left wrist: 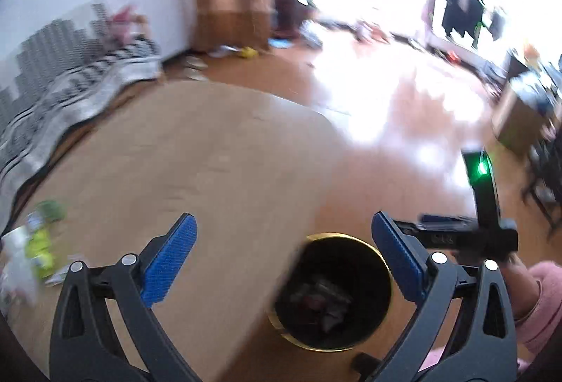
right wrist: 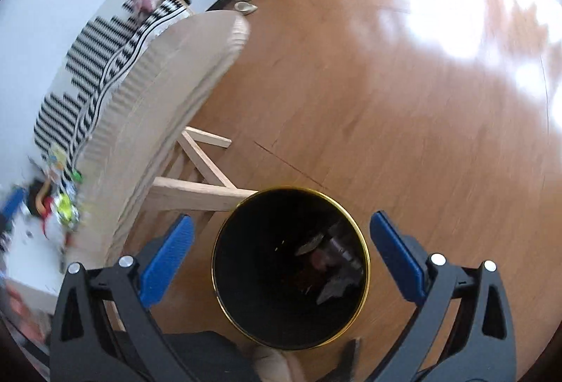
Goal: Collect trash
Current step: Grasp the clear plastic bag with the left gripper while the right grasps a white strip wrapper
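While both views carry motion blur, the main items read fine. Left gripper [left wrist: 284, 255] has its blue pads spread wide, nothing between them; it sits above a tan table top [left wrist: 196, 150], with the black gold-rimmed trash bin [left wrist: 332, 290] on the floor just past the table edge, low between the pads. Crumpled scraps [left wrist: 321, 303] lie at the bin's bottom. Blurred green and white wrappers [left wrist: 37, 241] sit on the table's far left edge. Part of the right gripper [left wrist: 467, 234], with a green light on it, shows at the right of the left wrist view, held by a hand in a pink sleeve [left wrist: 541, 301]. Right gripper [right wrist: 281, 254] is also wide open and holds nothing; it hangs directly above the bin [right wrist: 224, 241], mouth up, trash [right wrist: 330, 262] visible inside. Bin stands on the wood floor [right wrist: 404, 118] touching or just beside the table's pale wooden leg [right wrist: 196, 194]; cannot tell which. Colourful litter [right wrist: 59, 206] lies on the table at far left.
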`<state>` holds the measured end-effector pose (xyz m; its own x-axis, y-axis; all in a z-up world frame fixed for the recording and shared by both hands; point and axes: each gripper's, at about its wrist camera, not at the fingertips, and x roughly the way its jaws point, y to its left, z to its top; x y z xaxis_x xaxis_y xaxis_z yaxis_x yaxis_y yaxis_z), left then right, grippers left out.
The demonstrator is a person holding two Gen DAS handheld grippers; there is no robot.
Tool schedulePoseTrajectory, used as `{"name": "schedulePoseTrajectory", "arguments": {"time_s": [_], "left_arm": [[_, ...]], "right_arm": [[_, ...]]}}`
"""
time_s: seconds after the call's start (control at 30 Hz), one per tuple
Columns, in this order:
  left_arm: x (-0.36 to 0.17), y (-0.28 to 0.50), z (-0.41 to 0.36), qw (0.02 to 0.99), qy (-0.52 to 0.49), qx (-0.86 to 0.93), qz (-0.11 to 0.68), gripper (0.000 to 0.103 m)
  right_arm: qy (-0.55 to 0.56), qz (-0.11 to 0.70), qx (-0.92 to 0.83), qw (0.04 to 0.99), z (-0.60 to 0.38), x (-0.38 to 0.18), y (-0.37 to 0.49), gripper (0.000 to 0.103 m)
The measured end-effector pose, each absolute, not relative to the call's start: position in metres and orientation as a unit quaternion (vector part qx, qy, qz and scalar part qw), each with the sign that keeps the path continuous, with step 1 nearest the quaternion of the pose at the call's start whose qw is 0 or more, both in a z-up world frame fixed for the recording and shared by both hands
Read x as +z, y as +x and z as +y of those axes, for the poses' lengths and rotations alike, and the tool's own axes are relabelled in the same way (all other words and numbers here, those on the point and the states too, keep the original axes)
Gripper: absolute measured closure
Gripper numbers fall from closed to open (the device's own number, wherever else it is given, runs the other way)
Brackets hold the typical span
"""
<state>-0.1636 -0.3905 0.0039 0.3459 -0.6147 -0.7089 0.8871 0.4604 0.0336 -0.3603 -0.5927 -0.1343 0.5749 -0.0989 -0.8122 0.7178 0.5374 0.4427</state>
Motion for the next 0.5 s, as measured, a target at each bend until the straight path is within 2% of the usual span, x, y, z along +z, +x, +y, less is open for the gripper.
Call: {"name": "schedulePoseTrajectory", "arguments": {"time_s": [0.13,0.33,0.5], "left_arm": [[0.010,-0.106,-0.317,0.846,0.220,-0.362,0.323,0.006],[-0.020,-0.011,-0.200,0.874,0.129,-0.221,0.412,0.006],[-0.038,0.047,-0.178,0.866,0.075,-0.208,0.448,0.006]], "right_arm": [[0.352,0.392,-0.242,0.815,-0.573,-0.112,-0.321,0.006],[0.260,0.383,-0.186,0.866,-0.531,-0.054,-0.231,0.006],[0.182,0.389,-0.102,0.897,-0.470,-0.017,-0.140,0.006]]}}
